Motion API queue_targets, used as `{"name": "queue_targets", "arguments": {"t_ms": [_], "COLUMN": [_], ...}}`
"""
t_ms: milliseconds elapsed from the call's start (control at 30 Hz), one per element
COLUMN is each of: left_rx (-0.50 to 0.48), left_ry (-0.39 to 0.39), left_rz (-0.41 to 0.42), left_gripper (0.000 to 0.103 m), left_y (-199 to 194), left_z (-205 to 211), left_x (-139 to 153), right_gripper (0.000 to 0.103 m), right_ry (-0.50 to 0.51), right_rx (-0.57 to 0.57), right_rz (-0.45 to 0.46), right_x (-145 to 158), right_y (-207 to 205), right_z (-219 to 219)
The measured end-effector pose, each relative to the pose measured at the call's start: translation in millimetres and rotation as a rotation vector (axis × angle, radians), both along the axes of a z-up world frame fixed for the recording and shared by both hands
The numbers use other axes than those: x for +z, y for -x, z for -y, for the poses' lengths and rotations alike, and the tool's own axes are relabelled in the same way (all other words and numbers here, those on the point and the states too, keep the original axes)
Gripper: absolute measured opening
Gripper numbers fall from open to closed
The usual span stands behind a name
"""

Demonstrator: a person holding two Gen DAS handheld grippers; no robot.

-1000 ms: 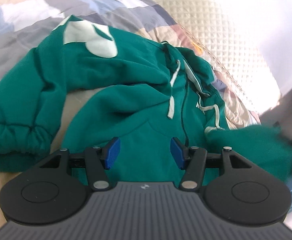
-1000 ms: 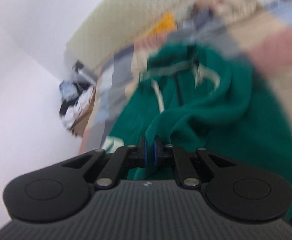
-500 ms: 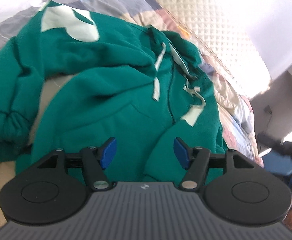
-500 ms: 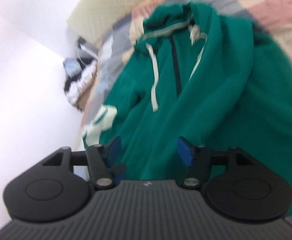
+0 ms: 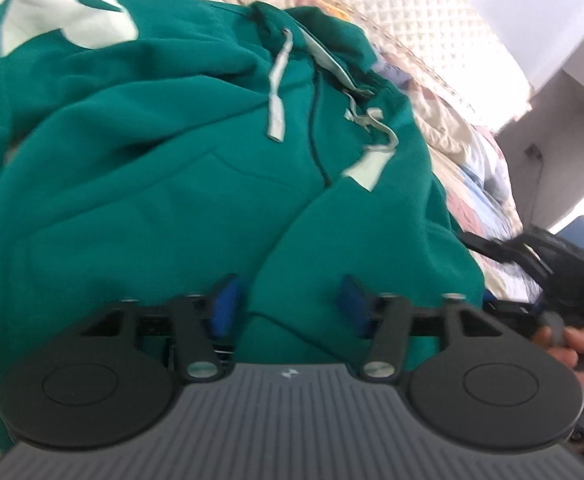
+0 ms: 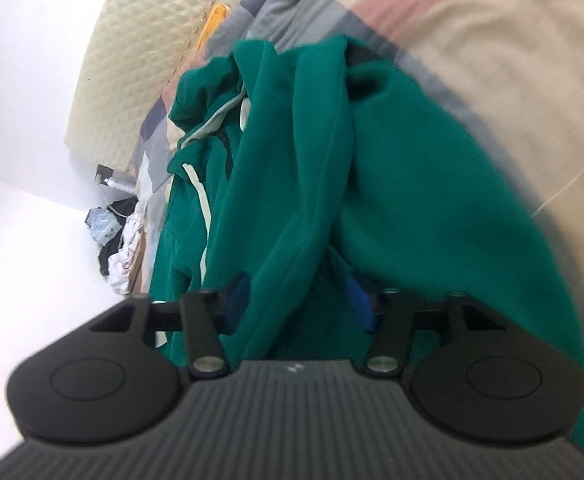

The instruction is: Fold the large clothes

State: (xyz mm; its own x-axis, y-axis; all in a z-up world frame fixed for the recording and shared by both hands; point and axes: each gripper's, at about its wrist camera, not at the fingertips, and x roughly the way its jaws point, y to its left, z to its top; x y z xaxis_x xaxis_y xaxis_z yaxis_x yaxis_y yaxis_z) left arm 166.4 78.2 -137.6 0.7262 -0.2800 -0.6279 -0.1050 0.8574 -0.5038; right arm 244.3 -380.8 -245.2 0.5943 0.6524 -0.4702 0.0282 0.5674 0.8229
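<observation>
hoodie [image 5: 172,152] on bed [image 6: 512,60], headboard [image 5: 412,28] behind

Bright daylight blows out the upper corners; motion blur and fisheye bending throughout.

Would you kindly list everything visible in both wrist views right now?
hoodie: one, green with pale patches, spread rumpled on the bedspread
drawstrings: two, off-white, at the hoodie's neck
bedspread: one, patchwork of beige, pink, grey, under the hoodie
headboard: one, cream, quilted, behind the bed
clutter: one pile, dark and white, beside the bed; too blurred to name
left gripper: black, blue pads, jaws just closing over a hoodie fold
right gripper: same, jaws just closing, hoodie cloth between them
hand: one, holding the right gripper
</observation>
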Motion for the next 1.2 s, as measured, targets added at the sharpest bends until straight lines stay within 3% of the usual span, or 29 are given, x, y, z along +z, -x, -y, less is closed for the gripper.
{"name": "queue_targets", "arguments": {"t_ms": [33, 100, 167, 367, 433, 467, 500, 633, 733, 867, 1100, 1200], "left_rx": [-0.005, -0.006, 0.027, 0.218, 0.268, 0.284, 0.295, 0.327, 0.345, 0.347, 0.392, 0.428], "left_ry": [-0.012, -0.067, -0.079, 0.021, 0.028, 0.040, 0.054, 0.077, 0.060, 0.055, 0.065, 0.116], "left_rz": [-0.006, 0.007, 0.047, 0.165, 0.192, 0.196, 0.191, 0.159, 0.156, 0.180, 0.147, 0.153], "left_gripper": [0.042, 0.020, 0.017, 0.014, 0.014, 0.014, 0.014, 0.014, 0.014, 0.015, 0.015, 0.015], "left_y": [-1, -1, 3, 9, 10, 11, 11, 7, 2, -7, -20, -18], "left_z": [3, 9, 5, -42, -55, -61, -66, -76, -77, -82, -87, -95], "left_x": [-1, 1, 7, 41, 49, 50, 49, 36, 27, 17, 1, -4], "right_gripper": [0.043, 0.032, 0.032, 0.037, 0.052, 0.065, 0.068, 0.068, 0.069, 0.069, 0.065, 0.065], "right_ry": [0.007, 0.041, 0.036, -0.058, -0.063, -0.065, -0.071, -0.130, -0.044, -0.048, -0.179, -0.102], "right_rx": [0.008, 0.017, 0.018, -0.072, -0.097, -0.111, -0.122, -0.114, -0.099, -0.107, -0.157, -0.124], "right_rz": [0.005, 0.024, 0.044, 0.074, 0.087, 0.092, 0.100, 0.125, 0.107, 0.089, -0.048, -0.057], "right_x": [-3, -6, -7, 0, 1, 1, 1, -3, -5, -15, -31, -23], "right_y": [-4, -11, -15, -37, -51, -59, -68, -109, -141, -173, -172, -167], "right_z": [-4, -8, -7, 8, 11, 13, 13, 6, -5, -8, 15, 18]}}
